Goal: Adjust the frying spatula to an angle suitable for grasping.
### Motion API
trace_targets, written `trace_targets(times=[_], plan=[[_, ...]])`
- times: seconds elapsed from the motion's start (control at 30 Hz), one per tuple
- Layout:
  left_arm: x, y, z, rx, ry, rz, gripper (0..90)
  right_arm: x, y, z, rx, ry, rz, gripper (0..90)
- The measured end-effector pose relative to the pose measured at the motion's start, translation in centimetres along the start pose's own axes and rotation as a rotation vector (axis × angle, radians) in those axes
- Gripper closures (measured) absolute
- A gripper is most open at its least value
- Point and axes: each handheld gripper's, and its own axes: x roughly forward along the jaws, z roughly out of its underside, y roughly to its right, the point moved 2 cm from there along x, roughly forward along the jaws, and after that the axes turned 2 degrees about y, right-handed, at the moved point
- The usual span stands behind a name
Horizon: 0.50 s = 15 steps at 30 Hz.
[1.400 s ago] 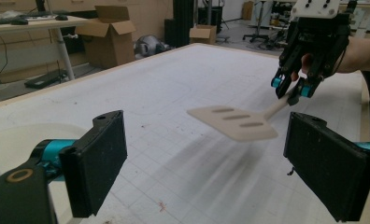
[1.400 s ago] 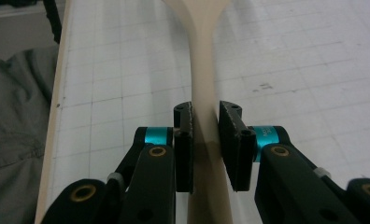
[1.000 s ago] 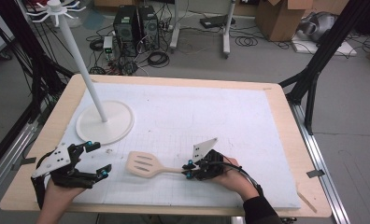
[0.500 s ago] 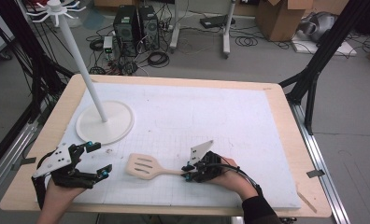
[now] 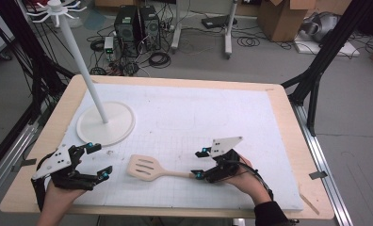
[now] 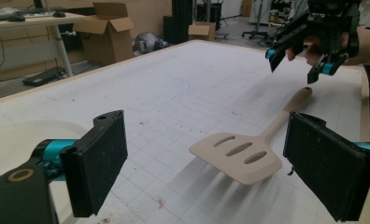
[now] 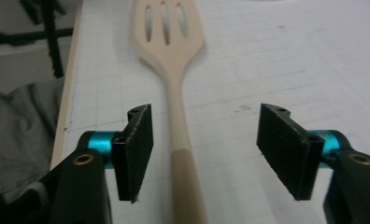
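Standing open over the spatula's handle, right gripper [image 5: 199,163] with its jaws just parted — handle between the pads in the right gripper view, touching neither. Spatula [image 5: 152,169] lying flat on the white mat [image 5: 184,117], near the front edge, slotted blade toward the left gripper, handle end [image 6: 305,92] just under the right one. In the left gripper view, right gripper [image 6: 297,63] hanging a little above the handle tip, clear of it. Left gripper [image 5: 96,161] also wide open, pads [image 6: 97,161] apart with nothing between them, just beside the blade [image 6: 239,156] but not touching. Farther out, white stand [image 5: 103,123] with its round base and tall pole on the mat's far-left part, well apart from the spatula; wooden table [image 5: 288,117] framing the mat; boxes and cables on the floor beyond.

Judging the risks from here: closing the right pads off-centre — handle sits nearer one pad [image 7: 138,149] than the other — likely to nudge or spin the spatula instead of gripping it. Gripping only at the very tip, likely to let the heavy blade droop or slip out on lifting. Sweeping the left gripper in carelessly, likely to push the blade across the mat. Swinging a lifted spatula too widely toward the stand, likely to knock the pole.
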Motion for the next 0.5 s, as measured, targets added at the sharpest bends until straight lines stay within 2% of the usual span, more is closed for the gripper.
trace_targets(times=[0.27,0.5], plan=[[-0.1,-0.1,0.1,0.001,0.002,0.004,13.9,-3.8,0.7,2.3,0.090,0.127,0.120,24.5],[-0.1,-0.4,0.4,-0.009,0.004,0.004,13.9,-7.2,1.4,4.8,0.201,0.230,0.245,15.8]])
